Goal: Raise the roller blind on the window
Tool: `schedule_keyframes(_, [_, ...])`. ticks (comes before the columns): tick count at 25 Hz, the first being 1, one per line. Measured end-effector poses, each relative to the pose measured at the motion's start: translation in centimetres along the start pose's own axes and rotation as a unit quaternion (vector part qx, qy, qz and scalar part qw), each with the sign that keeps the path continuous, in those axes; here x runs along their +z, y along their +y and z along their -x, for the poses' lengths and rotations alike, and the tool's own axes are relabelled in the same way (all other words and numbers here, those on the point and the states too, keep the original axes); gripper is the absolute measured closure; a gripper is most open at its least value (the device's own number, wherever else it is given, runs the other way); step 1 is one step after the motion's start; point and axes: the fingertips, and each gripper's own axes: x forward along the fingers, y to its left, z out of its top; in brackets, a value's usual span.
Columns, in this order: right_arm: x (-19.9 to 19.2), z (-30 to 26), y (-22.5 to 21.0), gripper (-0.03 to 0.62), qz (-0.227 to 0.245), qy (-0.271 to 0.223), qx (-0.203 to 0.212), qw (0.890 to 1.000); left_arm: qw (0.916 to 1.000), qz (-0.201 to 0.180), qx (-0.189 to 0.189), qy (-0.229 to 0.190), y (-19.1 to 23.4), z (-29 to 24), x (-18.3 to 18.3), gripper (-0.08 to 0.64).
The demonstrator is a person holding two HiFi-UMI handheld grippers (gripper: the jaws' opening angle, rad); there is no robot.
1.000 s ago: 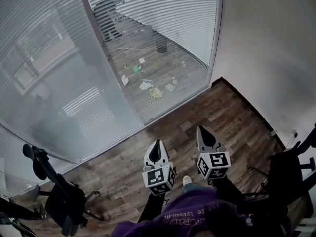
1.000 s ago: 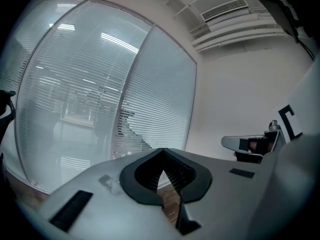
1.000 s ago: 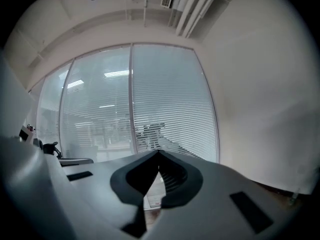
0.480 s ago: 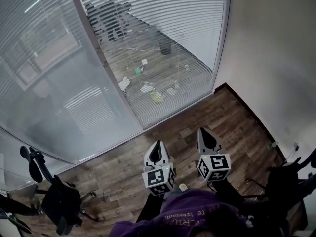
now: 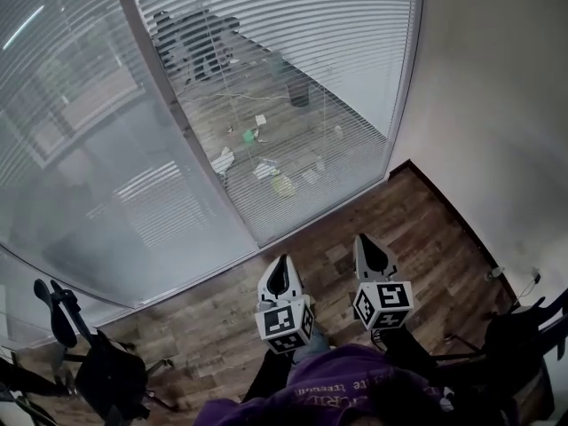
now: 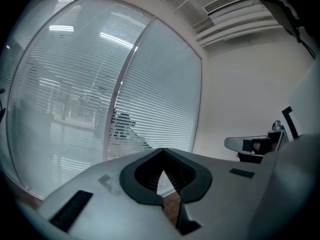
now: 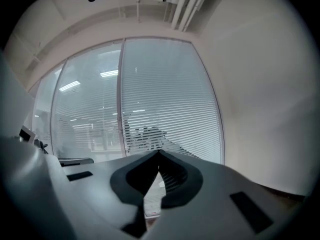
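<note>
Flanking the blind (image 5: 302, 51): office chair (image 5: 106, 375), wall (image 5: 497, 105).

No text can be read with certainty. White lettering is printed on the purple garment (image 5: 346, 380) at the bottom of the head view, upside down and too blurred.

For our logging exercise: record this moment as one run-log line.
left gripper: shut, empty | right gripper: shut, empty | blind: down, untouched | stage: blind not yet reached
</note>
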Motion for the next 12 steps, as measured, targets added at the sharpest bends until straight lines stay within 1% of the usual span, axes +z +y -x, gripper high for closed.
schedule_keyframes(2, [0.4,-2.0,0.3,0.594,0.0,-0.002,0.001,1.0,1.0,0.001,-0.001,-0.002,1.0,-1.7,0.9,0.56])
schedule_keyframes(8, [1.8,-8.4,1.3,0.594,0.002,-0.014,0.008,1.0,0.9998,-0.007,0.011,-0.015,5.0,-7.1,3.0,0.56])
schedule_keyframes(12, [2.7,-12.2,2.4,0.595,0.003,-0.018,0.008,1.0,0.9993,-0.003,0.029,-0.024,8.6,-10.2,4.9,0.56])
